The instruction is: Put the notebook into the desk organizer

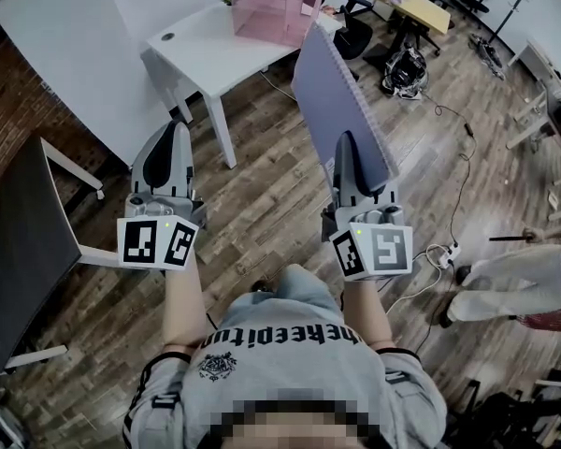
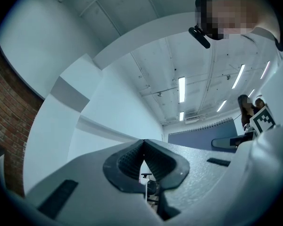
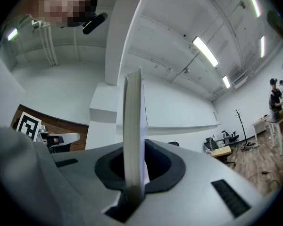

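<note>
Notebook (image 1: pixel 341 110) stands on edge in the right gripper (image 1: pixel 352 157), which is right of the left gripper (image 1: pixel 166 143); both are over the floor (image 1: pixel 262 204). Desk organizer (image 1: pixel 276 6) sits on the table (image 1: pixel 206 50) ahead, at its right end, just left of the notebook's top. Second table (image 1: pixel 23 241) far left, chair (image 1: pixel 355 28) behind the first.

"…keepit…" on grey sweatshirt (image 1: pixel 279 379)

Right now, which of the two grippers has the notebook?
The right gripper: its jaws clamp the upright purple notebook by one edge. The left gripper is shut on nothing.
</note>
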`<state>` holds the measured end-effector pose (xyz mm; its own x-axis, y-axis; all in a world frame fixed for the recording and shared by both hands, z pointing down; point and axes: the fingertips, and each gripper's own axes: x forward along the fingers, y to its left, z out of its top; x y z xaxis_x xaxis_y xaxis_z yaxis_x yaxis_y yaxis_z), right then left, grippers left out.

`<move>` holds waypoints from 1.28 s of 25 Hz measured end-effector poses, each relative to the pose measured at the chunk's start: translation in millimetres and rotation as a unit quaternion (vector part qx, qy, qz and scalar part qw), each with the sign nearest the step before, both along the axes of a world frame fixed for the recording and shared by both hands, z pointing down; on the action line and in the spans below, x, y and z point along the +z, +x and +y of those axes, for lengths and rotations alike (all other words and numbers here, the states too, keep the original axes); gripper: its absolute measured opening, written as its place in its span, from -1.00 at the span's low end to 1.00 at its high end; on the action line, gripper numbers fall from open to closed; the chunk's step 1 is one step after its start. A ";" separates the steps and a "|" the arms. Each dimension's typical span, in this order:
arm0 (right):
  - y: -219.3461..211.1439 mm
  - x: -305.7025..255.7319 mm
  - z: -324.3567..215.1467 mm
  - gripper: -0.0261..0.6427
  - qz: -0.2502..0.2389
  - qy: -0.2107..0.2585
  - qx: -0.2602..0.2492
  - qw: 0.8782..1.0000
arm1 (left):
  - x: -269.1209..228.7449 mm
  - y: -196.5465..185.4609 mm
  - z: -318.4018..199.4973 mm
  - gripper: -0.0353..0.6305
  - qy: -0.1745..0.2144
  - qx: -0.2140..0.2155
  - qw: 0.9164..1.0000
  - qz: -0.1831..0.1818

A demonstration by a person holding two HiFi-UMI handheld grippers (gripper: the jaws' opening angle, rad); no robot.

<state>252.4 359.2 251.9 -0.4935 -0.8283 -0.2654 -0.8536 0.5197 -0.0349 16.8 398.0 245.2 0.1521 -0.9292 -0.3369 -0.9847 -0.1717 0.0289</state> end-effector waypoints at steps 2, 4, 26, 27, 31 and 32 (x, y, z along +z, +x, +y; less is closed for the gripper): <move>-4.1 2.2 -6.6 -0.83 0.003 -0.002 0.001 1.000 | 1.5 -1.7 -8.0 -0.88 0.000 0.006 1.000 0.000; -6.3 2.9 -15.5 -0.83 0.005 -0.004 0.004 1.000 | 3.0 -2.4 -17.0 -0.88 -0.003 0.010 1.000 -0.001; -66.4 -16.3 -238.6 -0.83 -0.005 0.012 -0.012 1.000 | -13.1 -62.2 -226.9 -0.88 0.009 -0.007 1.000 -0.015; -68.8 -16.7 -249.4 -0.83 -0.006 0.012 -0.014 1.000 | -13.9 -64.9 -236.9 -0.88 0.009 -0.008 1.000 -0.014; -76.4 -13.0 -287.4 -0.83 -0.008 0.011 -0.020 1.000 | -12.3 -73.2 -273.3 -0.88 0.011 -0.014 1.000 -0.011; -78.2 -12.9 -296.0 -0.83 -0.006 0.012 -0.022 1.000 | -11.4 -74.1 -282.1 -0.88 0.011 -0.014 1.000 -0.010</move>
